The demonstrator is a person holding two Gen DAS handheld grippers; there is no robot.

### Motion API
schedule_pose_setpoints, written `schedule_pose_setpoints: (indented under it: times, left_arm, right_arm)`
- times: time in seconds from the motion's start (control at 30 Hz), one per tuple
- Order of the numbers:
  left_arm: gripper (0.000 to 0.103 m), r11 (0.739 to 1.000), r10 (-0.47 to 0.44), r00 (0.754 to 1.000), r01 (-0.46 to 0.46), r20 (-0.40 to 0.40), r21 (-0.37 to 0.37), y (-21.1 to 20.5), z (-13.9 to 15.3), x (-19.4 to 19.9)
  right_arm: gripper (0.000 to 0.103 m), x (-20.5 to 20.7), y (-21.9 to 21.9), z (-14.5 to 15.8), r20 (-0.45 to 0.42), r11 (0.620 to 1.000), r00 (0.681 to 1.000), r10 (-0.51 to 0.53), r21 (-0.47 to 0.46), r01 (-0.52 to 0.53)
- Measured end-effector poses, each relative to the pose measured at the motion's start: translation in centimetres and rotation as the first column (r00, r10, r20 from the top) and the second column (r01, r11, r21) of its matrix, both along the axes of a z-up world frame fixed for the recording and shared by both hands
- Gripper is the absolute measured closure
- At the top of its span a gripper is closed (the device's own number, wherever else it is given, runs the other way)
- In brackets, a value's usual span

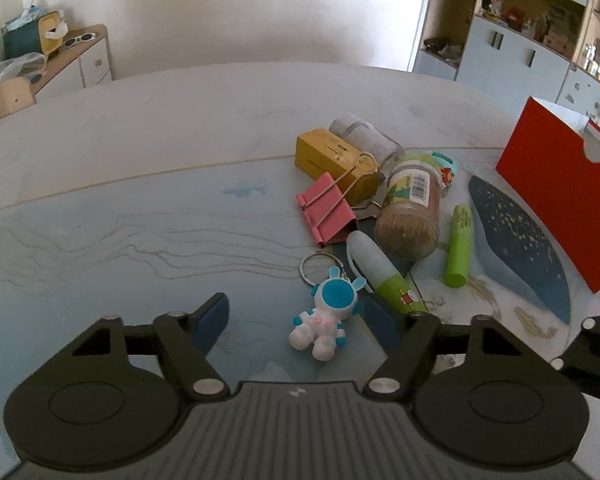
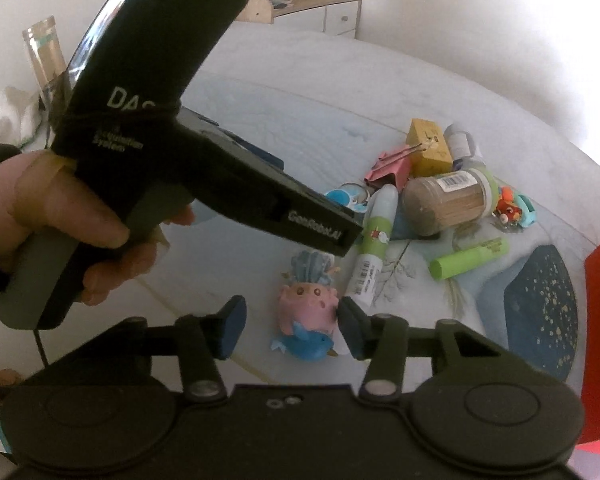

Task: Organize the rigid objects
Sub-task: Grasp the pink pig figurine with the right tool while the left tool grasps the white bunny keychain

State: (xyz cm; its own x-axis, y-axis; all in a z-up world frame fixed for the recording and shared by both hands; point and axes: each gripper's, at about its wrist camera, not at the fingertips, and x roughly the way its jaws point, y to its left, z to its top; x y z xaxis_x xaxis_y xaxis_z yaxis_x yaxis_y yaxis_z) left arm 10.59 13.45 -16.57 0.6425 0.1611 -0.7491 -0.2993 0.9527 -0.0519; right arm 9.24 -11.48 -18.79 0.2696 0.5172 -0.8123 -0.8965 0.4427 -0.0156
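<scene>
My right gripper (image 2: 288, 326) hangs open around the pink-and-blue toy figure (image 2: 306, 312); left gripper (image 2: 204, 168), gripped by left hand (image 2: 80, 224), crosses above.

The left wrist view looks forward and down, low over the table (image 1: 140, 152), close to the astronaut keychain (image 1: 320, 320). The right wrist view faces the same clutter from the right; both share the toothpick jar (image 1: 410, 208) (image 2: 448, 200).
</scene>
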Motion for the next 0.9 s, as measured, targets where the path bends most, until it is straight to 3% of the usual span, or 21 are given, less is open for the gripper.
schedule_pose_setpoints:
  times: [0.23, 0.5, 0.6, 0.9]
  left_arm:
    - [0.042, 0.999, -0.036, 0.999, 0.036, 0.005, 0.016, -0.4, -0.4, 0.1]
    - [0.063, 0.997, -0.071, 0.997, 0.070, 0.015, 0.020, -1.0, -0.4, 0.6]
    - [0.067, 0.997, -0.078, 0.997, 0.077, 0.014, 0.023, -1.2, -0.4, 0.6]
    - [0.072, 0.998, -0.063, 0.998, 0.064, -0.003, 0.015, -1.4, -0.2, 0.7]
  right_arm:
    - [0.058, -0.1, 0.7, -0.8, 0.022, 0.999, 0.999, 0.028, -0.031, -0.027]
    - [0.062, 0.2, 0.8, -1.5, 0.006, 0.999, 1.000, 0.013, -0.034, -0.013]
    - [0.071, 0.5, 0.8, -1.5, -0.008, 1.000, 1.000, -0.001, -0.026, 0.000]
    - [0.072, 0.7, -0.2, -0.7, -0.075, 0.999, 0.997, -0.032, 0.007, 0.033]
